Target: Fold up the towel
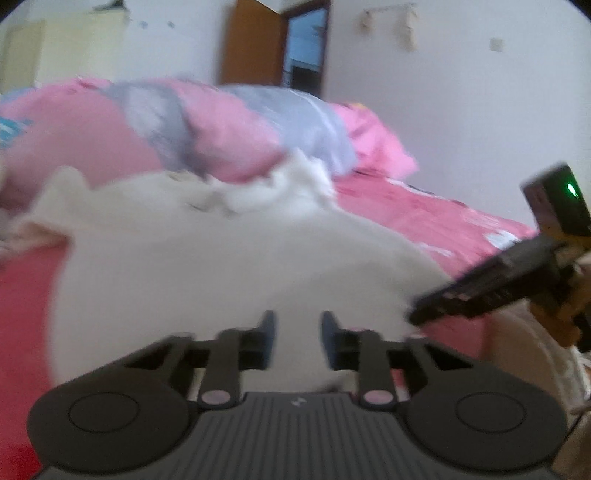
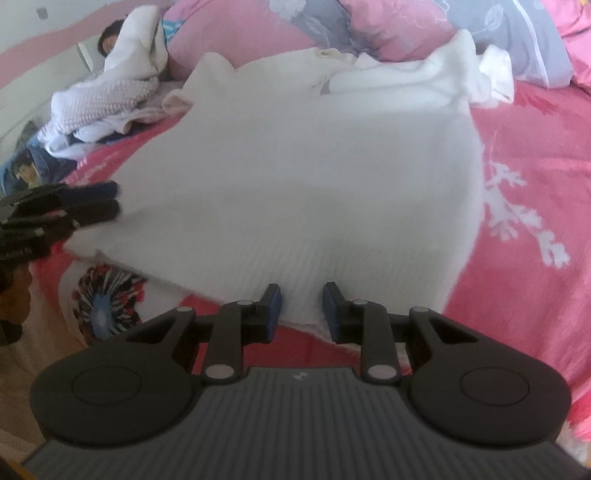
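A white towel (image 1: 221, 266) lies spread over a pink bedsheet (image 1: 424, 218), its far end bunched against the pillows. In the left wrist view my left gripper (image 1: 298, 339) is shut on the towel's near edge, with cloth filling the narrow gap between its blue pads. The right gripper (image 1: 413, 317) reaches in from the right at the towel's near right corner. In the right wrist view the towel (image 2: 295, 184) looks raised along its near edge. My right gripper (image 2: 302, 310) pinches that edge, and the left gripper (image 2: 114, 201) holds the near left corner.
Pink and grey floral pillows (image 2: 369, 29) are piled behind the towel. A heap of white and lilac clothes (image 2: 103, 99) lies at the far left of the bed. The sheet (image 2: 535, 166) is bare to the right. A brown door (image 1: 255, 40) stands open in the far wall.
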Demonstrator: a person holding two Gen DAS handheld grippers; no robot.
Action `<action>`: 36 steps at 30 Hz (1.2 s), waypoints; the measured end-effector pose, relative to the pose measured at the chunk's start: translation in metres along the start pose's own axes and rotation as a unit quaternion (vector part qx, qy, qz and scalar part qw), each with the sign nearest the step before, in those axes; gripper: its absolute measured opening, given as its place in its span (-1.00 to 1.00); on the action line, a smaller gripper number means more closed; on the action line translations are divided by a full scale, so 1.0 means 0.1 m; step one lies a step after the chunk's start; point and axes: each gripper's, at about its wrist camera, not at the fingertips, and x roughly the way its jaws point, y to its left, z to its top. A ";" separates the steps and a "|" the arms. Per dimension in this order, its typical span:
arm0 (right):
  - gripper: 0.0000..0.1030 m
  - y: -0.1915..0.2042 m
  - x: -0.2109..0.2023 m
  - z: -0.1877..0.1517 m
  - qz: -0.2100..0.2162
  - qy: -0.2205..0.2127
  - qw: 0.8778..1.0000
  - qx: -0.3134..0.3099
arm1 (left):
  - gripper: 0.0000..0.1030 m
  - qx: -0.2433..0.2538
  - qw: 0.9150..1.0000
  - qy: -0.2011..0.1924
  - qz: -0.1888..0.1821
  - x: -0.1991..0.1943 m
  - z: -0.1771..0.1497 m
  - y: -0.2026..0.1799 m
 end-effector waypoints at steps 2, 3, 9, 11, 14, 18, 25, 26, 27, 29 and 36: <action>-0.53 -0.02 0.02 0.02 -0.002 0.003 1.000 0.001 | -0.76 -0.010 1.000 0.010 -0.011 0.09 -0.09 0.02; -0.53 -0.03 0.02 0.03 -0.003 0.005 1.000 0.002 | -0.79 -0.012 1.000 0.012 -0.011 0.13 -0.14 0.04; -0.52 0.02 0.00 0.10 -0.012 0.021 1.000 -0.002 | -0.81 -0.052 0.998 0.002 -0.032 0.16 -0.26 0.22; -0.52 0.06 -0.09 0.23 -0.006 0.019 1.000 -0.001 | -0.81 -0.056 0.998 -0.003 -0.036 0.16 -0.29 0.24; -0.52 0.14 -0.22 0.53 0.025 -0.010 1.000 0.011 | -0.81 -0.069 0.996 -0.008 -0.050 0.17 -0.31 0.30; -0.52 0.45 0.04 0.94 0.064 -0.009 0.998 -0.022 | -0.81 -0.087 0.994 -0.010 -0.070 0.15 -0.35 0.38; -0.57 0.78 1.33 1.37 0.068 0.088 0.992 -0.063 | -0.81 -0.090 0.993 -0.012 -0.082 0.15 -0.39 0.41; -0.57 0.78 1.54 1.44 0.063 0.095 0.992 -0.061 | -0.81 -0.092 0.992 -0.012 -0.084 0.14 -0.39 0.42; -0.60 0.77 1.64 1.53 0.059 0.092 0.993 -0.048 | -0.81 -0.095 0.992 -0.012 -0.086 0.14 -0.39 0.43; -0.65 0.76 1.79 1.74 0.052 0.081 0.995 -0.018 | -0.81 -0.096 0.992 -0.013 -0.086 0.14 -0.40 0.42; -0.54 0.87 1.36 1.67 0.128 0.111 0.985 -0.030 | -0.81 -0.099 0.991 -0.013 -0.088 0.16 -0.39 0.42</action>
